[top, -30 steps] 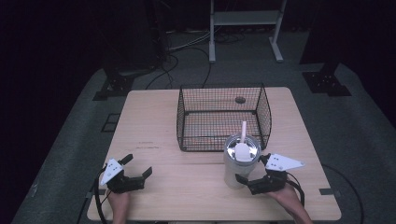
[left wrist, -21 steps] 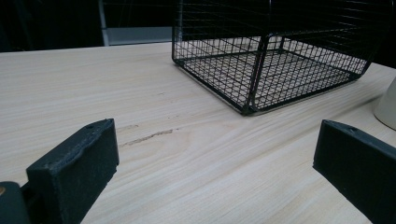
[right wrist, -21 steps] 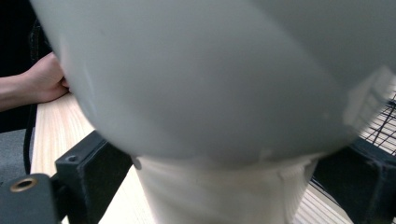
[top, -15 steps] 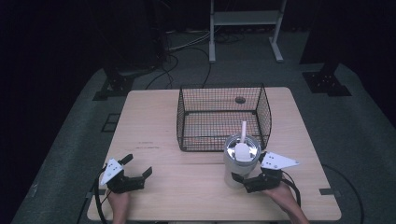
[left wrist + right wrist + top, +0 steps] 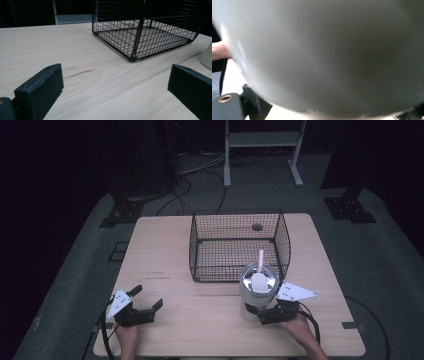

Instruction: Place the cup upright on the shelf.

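Two claws | left claw (image 5: 148, 306) apart, idle on table (image 5: 200, 320) | right claw (image 5: 261, 312) at tumbler (image 5: 257, 292) base, grip unconfirmed | tumbler outside wire basket (image 5: 235, 245); goal unstated.

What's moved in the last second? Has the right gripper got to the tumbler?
The right gripper slid left across the table until its jaws reached round the base of the tall cream tumbler with a straw; a firm clamp cannot be confirmed. The tumbler, the black wire basket and the open left gripper stayed put.

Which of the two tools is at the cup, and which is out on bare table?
The right tool is at the cream cup, jaws around its base. The left tool sits open over bare wood, far left of the wire basket.
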Tool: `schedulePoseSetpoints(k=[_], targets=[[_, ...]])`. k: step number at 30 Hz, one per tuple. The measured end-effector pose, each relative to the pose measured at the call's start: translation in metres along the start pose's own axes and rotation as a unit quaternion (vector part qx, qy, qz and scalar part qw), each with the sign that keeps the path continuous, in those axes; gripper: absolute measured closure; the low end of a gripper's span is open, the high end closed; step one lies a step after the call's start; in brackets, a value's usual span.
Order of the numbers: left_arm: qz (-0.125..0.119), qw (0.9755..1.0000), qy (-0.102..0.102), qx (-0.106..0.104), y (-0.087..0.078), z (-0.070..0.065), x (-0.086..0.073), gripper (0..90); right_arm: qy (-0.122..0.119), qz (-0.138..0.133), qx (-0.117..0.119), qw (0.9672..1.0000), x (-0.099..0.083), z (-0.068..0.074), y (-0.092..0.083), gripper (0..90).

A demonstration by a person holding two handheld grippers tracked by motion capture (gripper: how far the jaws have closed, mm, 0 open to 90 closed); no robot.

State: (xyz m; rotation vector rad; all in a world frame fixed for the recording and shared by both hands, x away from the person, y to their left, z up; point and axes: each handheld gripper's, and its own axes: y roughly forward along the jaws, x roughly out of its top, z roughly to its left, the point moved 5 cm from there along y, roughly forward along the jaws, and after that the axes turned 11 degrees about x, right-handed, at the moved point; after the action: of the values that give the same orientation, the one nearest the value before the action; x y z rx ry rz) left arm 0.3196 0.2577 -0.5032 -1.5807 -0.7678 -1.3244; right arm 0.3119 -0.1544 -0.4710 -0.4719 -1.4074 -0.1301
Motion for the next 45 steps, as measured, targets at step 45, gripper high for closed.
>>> schedulePoseSetpoints(k=[45], targets=[[-0.006,0.9999,-0.008,-0.002,-0.001,0.001,0.000,0.0,-0.017,-0.036,0.060,0.9974,0.122,-0.031,0.038,8.9]])
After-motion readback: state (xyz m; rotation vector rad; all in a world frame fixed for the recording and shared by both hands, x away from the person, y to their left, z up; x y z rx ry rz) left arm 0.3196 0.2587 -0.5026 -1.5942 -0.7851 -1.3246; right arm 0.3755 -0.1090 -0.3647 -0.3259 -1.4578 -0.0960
